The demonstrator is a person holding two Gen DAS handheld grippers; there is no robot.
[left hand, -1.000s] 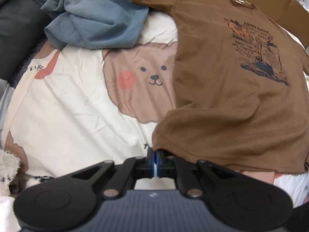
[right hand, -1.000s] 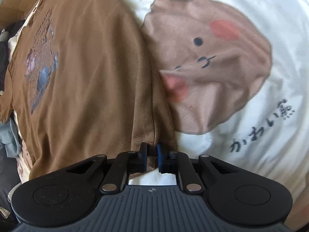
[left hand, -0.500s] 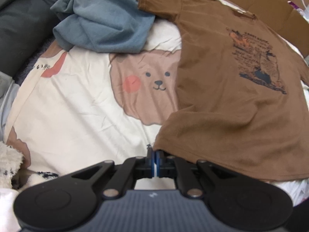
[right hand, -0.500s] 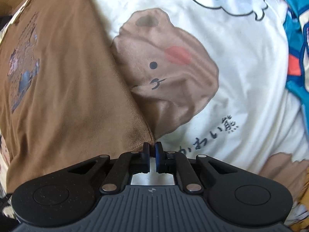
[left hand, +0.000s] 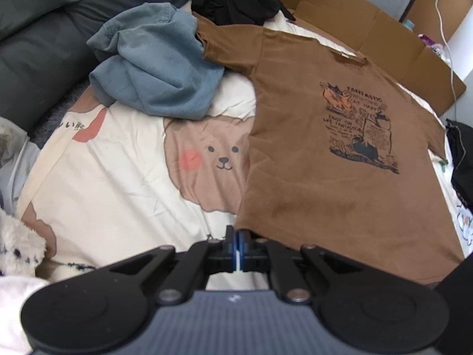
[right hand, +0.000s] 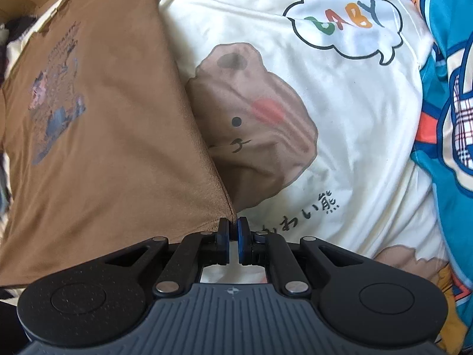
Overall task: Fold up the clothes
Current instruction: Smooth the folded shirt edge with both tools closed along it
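The left gripper point(left hand: 236, 244) is pinching the brown T-shirt point(left hand: 319, 159) at one hem corner, jaws closed; the right gripper point(right hand: 233, 238) is clamping the other. The shirt is stretching lengthwise away toward its collar, over the bear-print sheet point(left hand: 118, 195), bare beside it; a blue garment point(left hand: 159, 68) is lying beyond.

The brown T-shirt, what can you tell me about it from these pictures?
The brown T-shirt is short-sleeved, of soft matte cloth, with a dark and orange print headed FANTASTIC on its chest. It lies face up, spread almost flat on a cream bear-print blanket. One sleeve touches a crumpled blue garment. The left gripper and right gripper each pinch a bottom hem corner.
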